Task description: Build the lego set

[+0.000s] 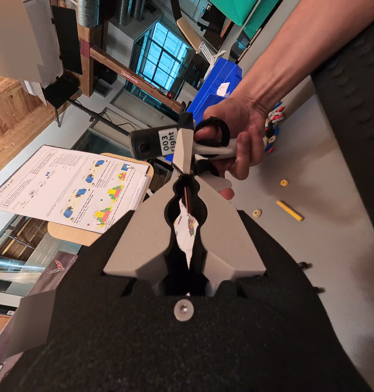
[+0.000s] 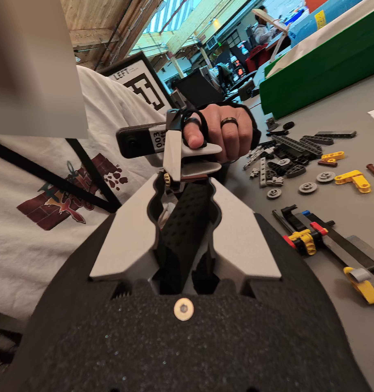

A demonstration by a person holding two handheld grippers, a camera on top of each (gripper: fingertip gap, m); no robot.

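Observation:
My left gripper (image 1: 187,178) is shut on a short brown axle (image 1: 187,200), held up off the grey table (image 1: 309,244). In the right wrist view the axle (image 2: 193,178) lies crosswise at the left gripper's tip (image 2: 177,180), with a small tan gear (image 2: 166,177) at its left end. My right gripper (image 2: 185,179) faces it tip to tip. Its jaws stand a short way apart, one fingertip (image 2: 158,180) against the gear and the other at the axle's far end. A hand (image 1: 241,135) holds the right gripper (image 1: 186,172).
On the table lie a yellow axle (image 1: 289,210), a tan gear (image 1: 257,213), a yellow bush (image 1: 284,182) and a parts pile (image 1: 273,127). Dark beams (image 2: 292,148), yellow connectors (image 2: 353,180), grey discs (image 2: 307,187), a part-built assembly (image 2: 305,239), a green box (image 2: 319,78). Instruction sheet (image 1: 75,186), blue bin (image 1: 215,84). The tips of both grippers are at nearly the same place.

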